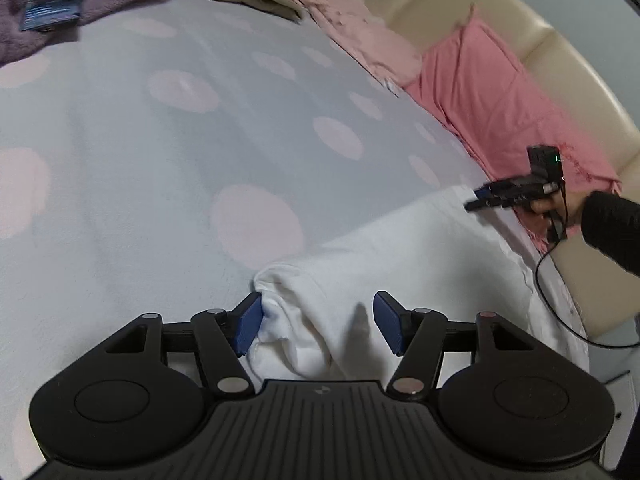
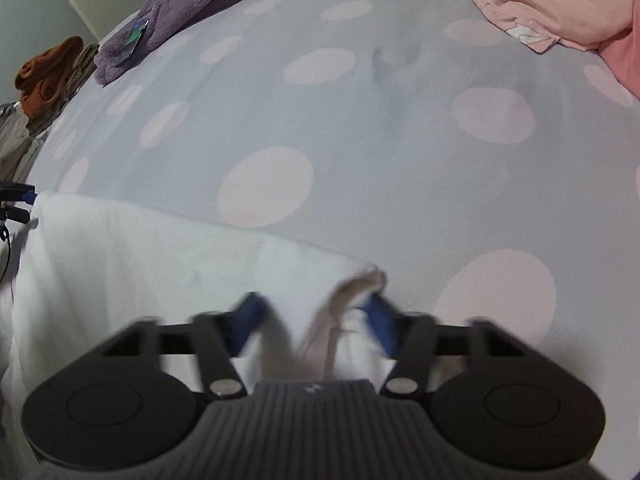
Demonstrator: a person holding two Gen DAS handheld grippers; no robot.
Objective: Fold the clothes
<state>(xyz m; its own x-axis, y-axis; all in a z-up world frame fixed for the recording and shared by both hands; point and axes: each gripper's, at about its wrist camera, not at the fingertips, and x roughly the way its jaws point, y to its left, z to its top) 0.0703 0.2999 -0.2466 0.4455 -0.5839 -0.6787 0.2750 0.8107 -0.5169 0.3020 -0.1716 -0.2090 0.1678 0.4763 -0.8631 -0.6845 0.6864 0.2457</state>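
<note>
Left wrist: white garment [image 1: 400,256] between claw [image 1: 318,322] pads.

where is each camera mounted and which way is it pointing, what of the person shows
Left wrist: sits on the left hand-held gripper, looking down over its blue pads at the white garment on the dotted bedspread; the other hand and dark sleeve show at right.
Right wrist: sits on the right hand-held gripper, looking down across the garment's other end toward a purple blanket; no hand is visible.
Shared: garment, bedspread, purple blanket, pink pillow, and each other's gripper.
</note>
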